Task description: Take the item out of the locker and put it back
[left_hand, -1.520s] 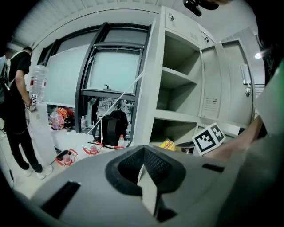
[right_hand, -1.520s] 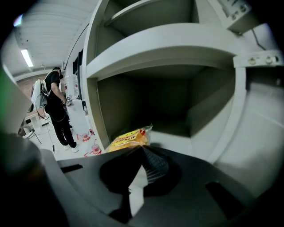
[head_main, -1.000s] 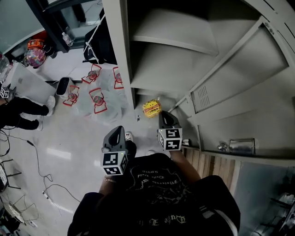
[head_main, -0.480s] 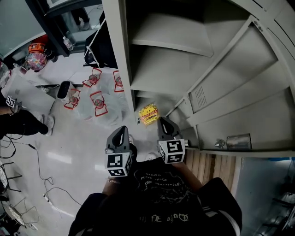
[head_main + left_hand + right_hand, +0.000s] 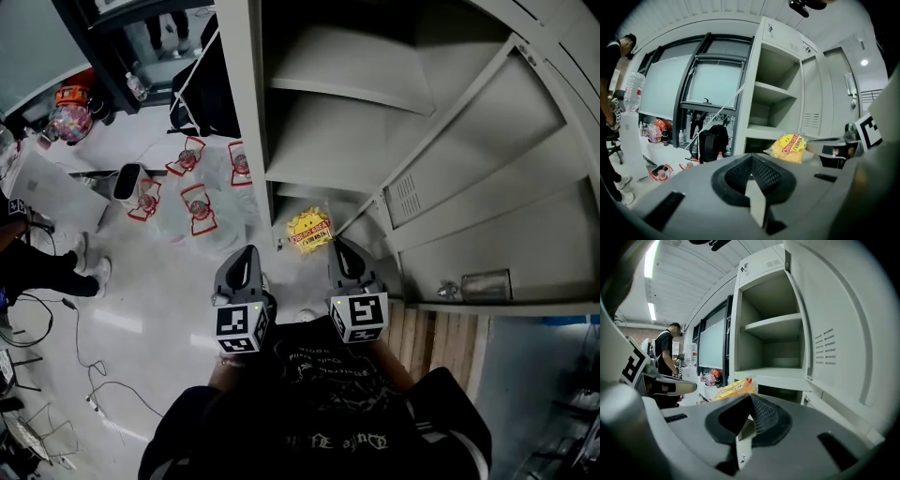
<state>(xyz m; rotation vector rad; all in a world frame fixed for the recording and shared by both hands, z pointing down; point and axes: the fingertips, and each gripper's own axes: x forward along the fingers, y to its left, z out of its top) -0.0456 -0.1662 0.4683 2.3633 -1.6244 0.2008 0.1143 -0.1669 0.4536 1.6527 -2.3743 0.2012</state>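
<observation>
A yellow snack bag point(image 5: 309, 230) hangs in front of the open grey locker point(image 5: 375, 122), level with its lowest opening. My right gripper point(image 5: 338, 247) is shut on the bag's near edge; in the right gripper view the bag point(image 5: 735, 387) sticks out just past the jaws point(image 5: 749, 403). The left gripper view shows the same bag point(image 5: 790, 147) at the tip of the right gripper. My left gripper point(image 5: 247, 256) hovers beside it over the floor, left of the locker, shut with nothing in it point(image 5: 751, 158). The locker shelves point(image 5: 776, 324) are bare.
The locker door point(image 5: 487, 178) stands open to the right. Clear plastic bags with red print point(image 5: 192, 202) lie on the floor at the left, with a black backpack point(image 5: 202, 89) behind them. A person point(image 5: 37, 267) stands at far left; cables point(image 5: 84, 347) run across the floor.
Both grippers have come up toward the camera, the right one more. The yellow bag has risen with the right gripper and stays at its tip.
</observation>
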